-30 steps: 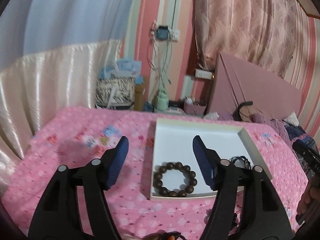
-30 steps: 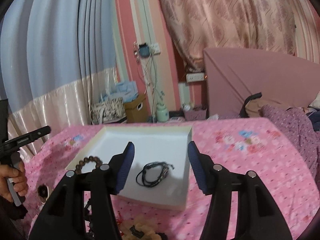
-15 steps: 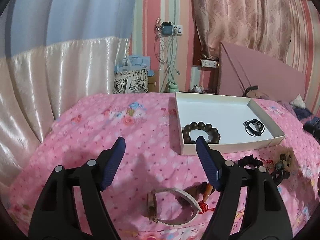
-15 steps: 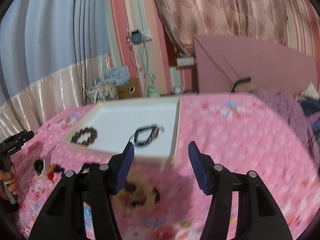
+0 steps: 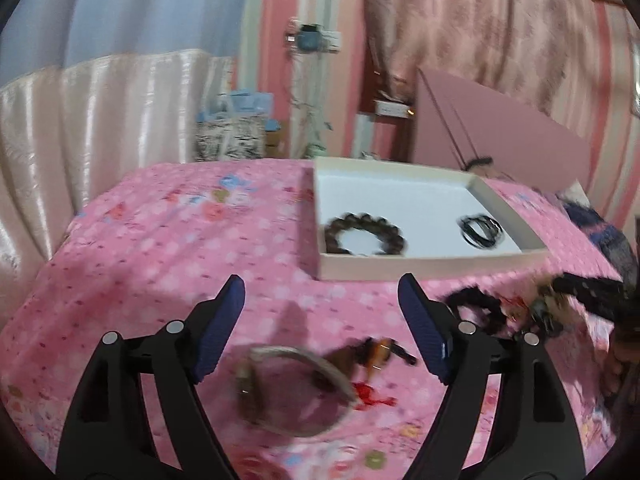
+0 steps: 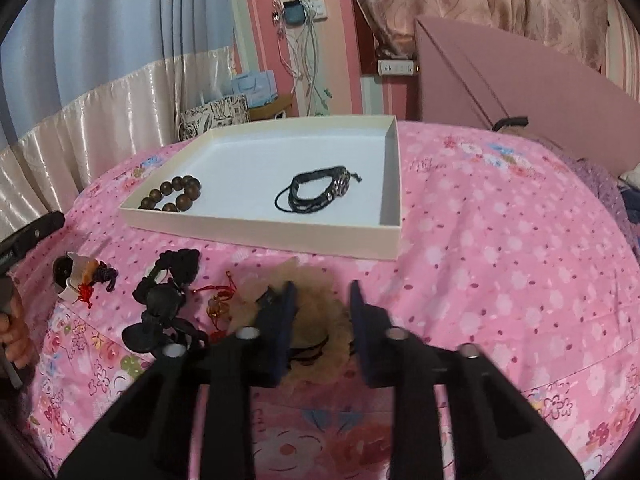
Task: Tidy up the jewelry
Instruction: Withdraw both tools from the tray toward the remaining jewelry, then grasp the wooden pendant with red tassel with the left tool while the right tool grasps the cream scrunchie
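Observation:
A white tray (image 6: 260,236) on the pink flowered cloth holds a brown bead bracelet (image 6: 172,196) and a black cord bracelet (image 6: 316,192). My right gripper (image 6: 322,286) is low in front of the tray, and its jaws are closing on a tan fluffy scrunchie (image 6: 316,312) that fills the gap between the pads. My left gripper (image 5: 320,280) is opening wide above a white band bracelet (image 5: 292,384) with brown and orange pieces, without touching it. The tray (image 5: 420,266) lies just beyond it.
Loose pieces lie in front of the tray: a black knotted cord (image 6: 180,264), a black figure-shaped charm (image 6: 160,312) and a red knot charm (image 6: 218,300). A hand (image 6: 12,320) shows at the left edge. Curtains, bags and a pink headboard (image 6: 520,80) stand behind.
Both grippers have sunk from over the tray to the loose pieces in front of it. The right jaws have narrowed around the scrunchie. The left jaws have widened slightly.

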Available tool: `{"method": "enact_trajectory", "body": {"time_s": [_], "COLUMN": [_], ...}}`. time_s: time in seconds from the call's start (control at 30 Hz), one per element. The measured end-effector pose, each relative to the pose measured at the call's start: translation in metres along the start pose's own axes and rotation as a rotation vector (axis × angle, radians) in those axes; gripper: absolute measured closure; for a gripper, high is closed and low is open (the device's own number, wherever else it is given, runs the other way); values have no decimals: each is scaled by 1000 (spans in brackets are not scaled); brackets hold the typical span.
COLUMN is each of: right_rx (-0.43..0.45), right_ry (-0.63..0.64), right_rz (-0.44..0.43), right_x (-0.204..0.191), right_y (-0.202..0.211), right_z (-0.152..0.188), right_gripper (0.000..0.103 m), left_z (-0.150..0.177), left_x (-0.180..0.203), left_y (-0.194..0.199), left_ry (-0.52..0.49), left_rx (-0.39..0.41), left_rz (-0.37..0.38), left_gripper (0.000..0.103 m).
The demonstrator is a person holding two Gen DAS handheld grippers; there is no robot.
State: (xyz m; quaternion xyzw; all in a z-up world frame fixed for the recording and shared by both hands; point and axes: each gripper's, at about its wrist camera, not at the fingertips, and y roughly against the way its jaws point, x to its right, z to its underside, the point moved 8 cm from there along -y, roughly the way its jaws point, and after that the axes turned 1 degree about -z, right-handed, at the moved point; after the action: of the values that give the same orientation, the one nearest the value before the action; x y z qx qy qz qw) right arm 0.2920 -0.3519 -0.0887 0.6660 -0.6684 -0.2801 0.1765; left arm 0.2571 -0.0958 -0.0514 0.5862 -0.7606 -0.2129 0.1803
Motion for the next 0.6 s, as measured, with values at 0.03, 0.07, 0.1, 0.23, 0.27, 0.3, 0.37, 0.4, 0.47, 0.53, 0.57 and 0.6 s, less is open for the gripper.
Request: {"method": "enact_trajectory", "body": {"time_s": [0.03,0.07,0.1,0.23,0.27,0.3,0.37,0.4,0.47,0.53,0.57,0.6], "right_rx": [-1,-1,-3,0,0,1,6,9,11,15,12,11], "right_ry": [-2,-4,-3,-7,-6,-3,0,-2,-3,-3,-1,-1], "right_rz": [-2,-3,-3,-2,-4,-5,-4,-5,-4,-3,-4,-5], "right_x": [1,1,1,1,0,-1,-1,-1,0,0,0,0], "right_y": [0,0,0,0,0,0,1,1,2,4,3,3], "right_z": [0,0,1,0,0,0,-1,-1,-1,-1,-1,-1], "right_gripper": [85,88,89,93,93,93,94,94,95,95,96,96], "left_z": [3,6,10,21,24,26,28,27,22,19,18,18], "left_x": [9,15,22,42,44,45,41,39,34,32,33,34], "left_y": [-1,-2,-5,-10,-11,-13,-17,-18,-17,-16,-16,-17], "left_ry": [-29,-45,-65,-118,-139,-143,-119,-108,-96,-93,-95,-98], "left_rx": [-5,-13,-29,-60,-61,-69,-84,-84,-70,-55,-53,-53], "left_rz": [3,5,14,46,33,32,33,30,18,12,12,14], "left_gripper": [24,24,24,24,25,25,25,25,25,25,25,25]}}
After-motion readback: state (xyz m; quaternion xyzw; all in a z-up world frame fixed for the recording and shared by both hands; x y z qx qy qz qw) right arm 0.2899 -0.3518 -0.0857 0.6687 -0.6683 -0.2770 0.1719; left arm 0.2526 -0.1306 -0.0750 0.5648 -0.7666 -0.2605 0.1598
